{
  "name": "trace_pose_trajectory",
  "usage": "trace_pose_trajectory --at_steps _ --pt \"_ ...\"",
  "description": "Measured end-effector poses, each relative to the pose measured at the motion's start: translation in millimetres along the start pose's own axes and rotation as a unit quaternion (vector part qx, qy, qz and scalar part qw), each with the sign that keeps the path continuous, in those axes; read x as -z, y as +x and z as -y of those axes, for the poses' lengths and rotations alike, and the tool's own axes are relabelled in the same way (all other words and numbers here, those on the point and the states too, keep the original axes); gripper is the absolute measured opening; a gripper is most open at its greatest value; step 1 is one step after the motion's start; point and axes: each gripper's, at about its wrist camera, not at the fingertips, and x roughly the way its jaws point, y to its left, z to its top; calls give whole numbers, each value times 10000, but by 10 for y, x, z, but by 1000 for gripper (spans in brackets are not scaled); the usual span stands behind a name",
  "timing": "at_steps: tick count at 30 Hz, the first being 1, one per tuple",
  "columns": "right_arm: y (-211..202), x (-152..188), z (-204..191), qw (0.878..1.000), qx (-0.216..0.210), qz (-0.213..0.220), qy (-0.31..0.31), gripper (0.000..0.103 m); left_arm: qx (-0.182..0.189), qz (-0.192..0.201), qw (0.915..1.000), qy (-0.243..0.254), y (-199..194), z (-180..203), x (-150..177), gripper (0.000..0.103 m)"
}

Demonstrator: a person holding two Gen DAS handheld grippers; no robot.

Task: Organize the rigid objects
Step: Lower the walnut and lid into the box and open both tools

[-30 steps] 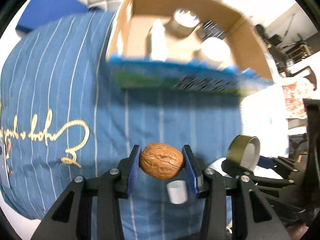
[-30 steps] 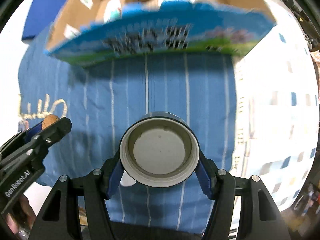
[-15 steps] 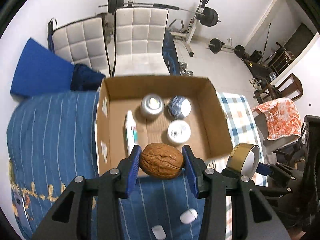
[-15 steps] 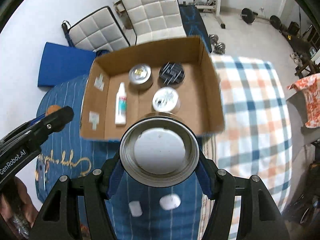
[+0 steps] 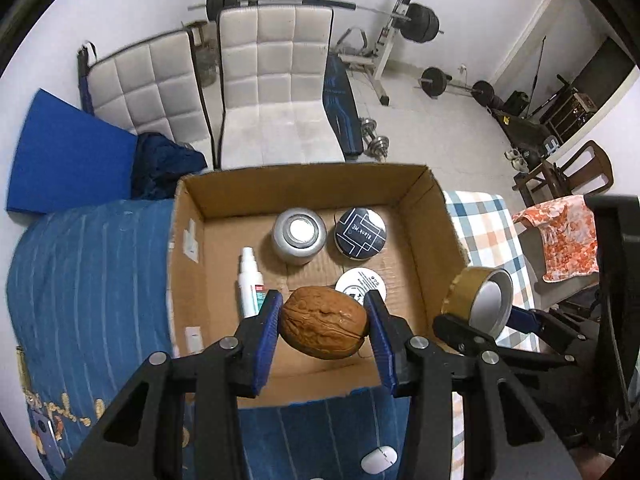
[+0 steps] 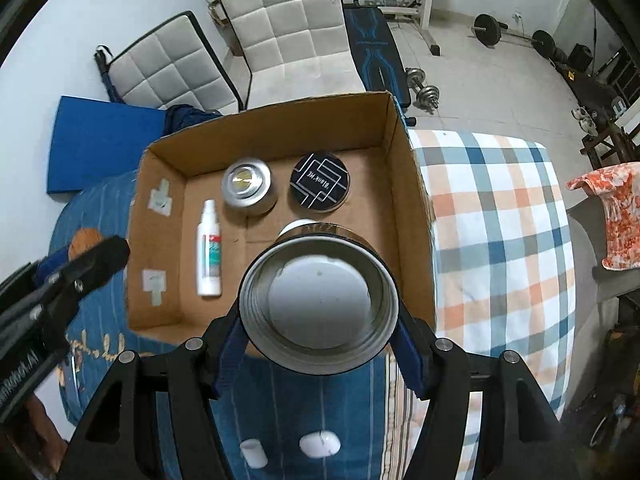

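My left gripper [image 5: 323, 330] is shut on a brown walnut [image 5: 323, 328] and holds it above the near part of an open cardboard box [image 5: 188, 264]. My right gripper [image 6: 319, 314] is shut on a gold-sided metal lid [image 6: 319, 304], open side toward the camera, above the box's near right wall [image 6: 416, 216]. In the left wrist view the lid [image 5: 478, 300] hangs by the right wall. Inside the box lie a white spray bottle [image 6: 209, 254], a silver tin [image 6: 248, 186], a dark round tin [image 6: 320, 182] and a white round tin [image 5: 360, 286].
The box sits on a bed with a blue striped cover [image 5: 88, 280] and a plaid sheet [image 6: 496, 240]. Two small white objects [image 6: 320, 444] lie on the cover near me. White padded chairs [image 5: 276, 92] and gym weights [image 5: 420, 20] stand beyond the bed.
Both grippers have risen and tilted down, from facing the box's front to looking into it. Both have moved over the box. The walnut and lid stay gripped.
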Motion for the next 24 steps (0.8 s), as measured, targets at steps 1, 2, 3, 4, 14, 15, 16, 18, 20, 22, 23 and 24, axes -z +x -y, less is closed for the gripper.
trace_pose_trajectory --at_steps 1,2,3,4,14,15,16,18,20,22,23,24 --pt "102 -67 25 10000 59 -43 35 66 27 -66 10000 -17 89 -9 -23 39" --pt "180 -114 42 9999 111 -75 45 66 63 -162 9998 -51 206 -22 -55 39" --pt "271 -164 58 9998 165 -116 59 66 75 -256 9996 -73 308 -34 -78 39" --pt "375 -215 78 9997 201 -160 54 66 80 -355 9993 -97 423 -47 -100 39" --pt "1344 -523 140 9942 808 -709 -49 66 -78 -1305 9908 -349 1545 -237 -186 39" --pt "1390 -537 146 9935 858 -741 -32 66 -116 -1391 9896 -357 1641 -262 -174 39" --pt "1432 -549 152 9930 908 -757 -29 66 -150 -1448 9887 -354 1707 -279 -167 39" --pt "1500 -571 166 9919 1008 -776 -29 67 -182 -1563 9868 -371 1833 -321 -150 39" --pt "1538 -596 147 9913 1066 -763 -74 67 -192 -1682 9847 -402 1941 -358 -127 39" --pt "1561 -625 128 9907 1105 -792 -82 67 -127 -1795 9826 -452 2028 -384 -102 39" --pt "1571 -638 132 9904 1116 -814 -75 67 -102 -1835 9818 -474 2057 -391 -91 39" --pt "1587 -654 135 9897 1141 -857 -63 67 -73 -1894 9806 -498 2094 -405 -78 39"
